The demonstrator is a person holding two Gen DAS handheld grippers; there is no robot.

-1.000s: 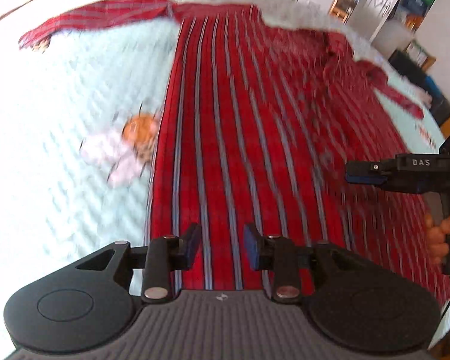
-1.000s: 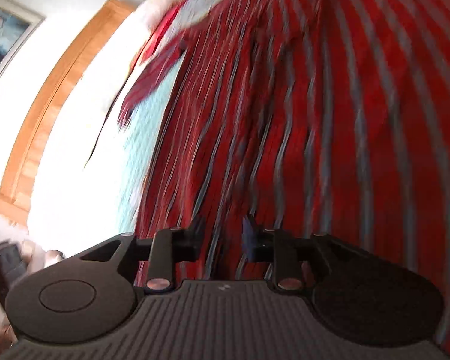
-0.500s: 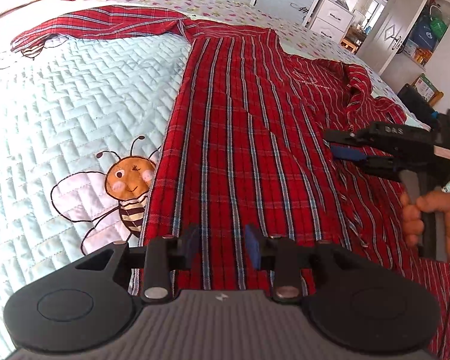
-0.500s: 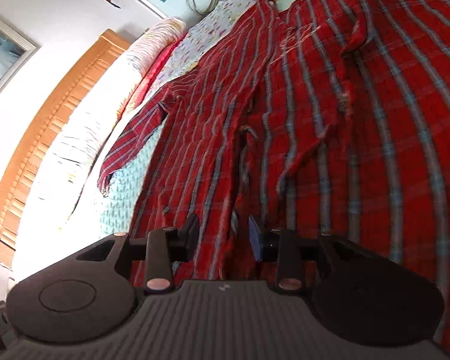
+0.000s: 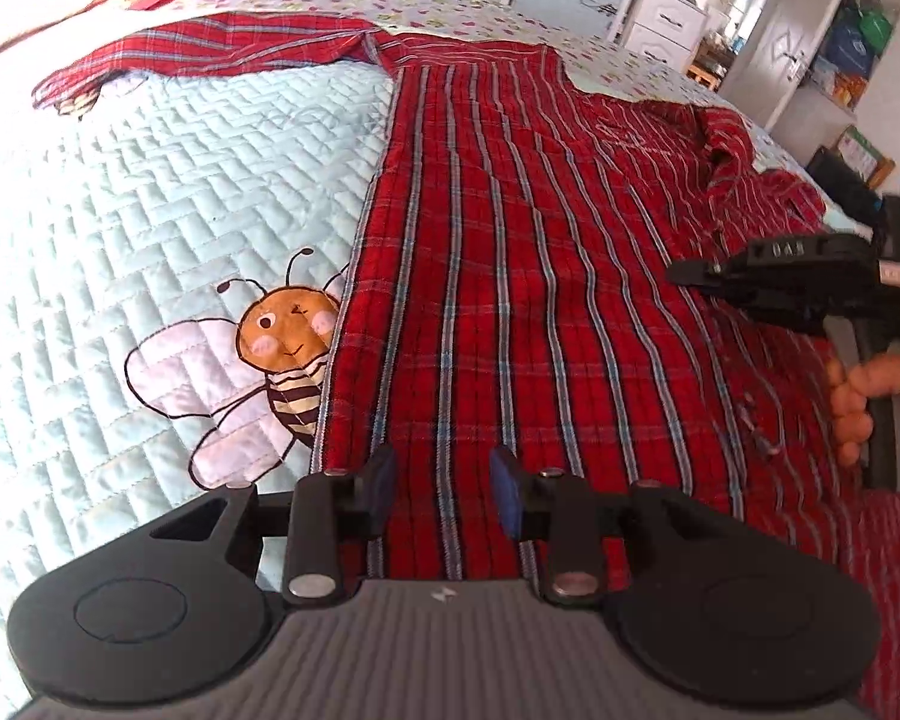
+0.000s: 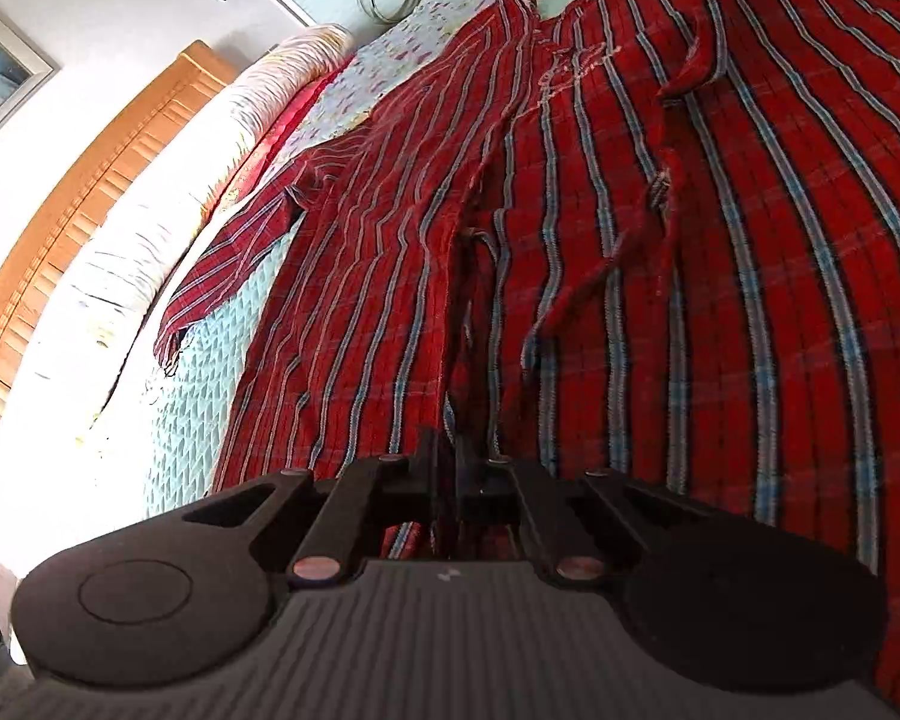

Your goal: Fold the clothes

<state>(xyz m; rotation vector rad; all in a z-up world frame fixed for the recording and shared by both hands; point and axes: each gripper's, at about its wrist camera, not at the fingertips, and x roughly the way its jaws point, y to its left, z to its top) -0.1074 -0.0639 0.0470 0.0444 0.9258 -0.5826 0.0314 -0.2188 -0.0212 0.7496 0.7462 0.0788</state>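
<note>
- Our right gripper has just snapped closed, pinching the red plaid shirt; a thin pinch could slip.
- Our left gripper hovers part-open, empty.

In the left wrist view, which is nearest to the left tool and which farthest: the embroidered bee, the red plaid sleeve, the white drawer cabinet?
1. Embroidered bee on the light blue quilt, just left of the left tool.
2. Red plaid sleeve, far upper left.
3. White drawer cabinet, beyond the bed, upper right.

Red plaid shirt, pale-blue quilt
</note>
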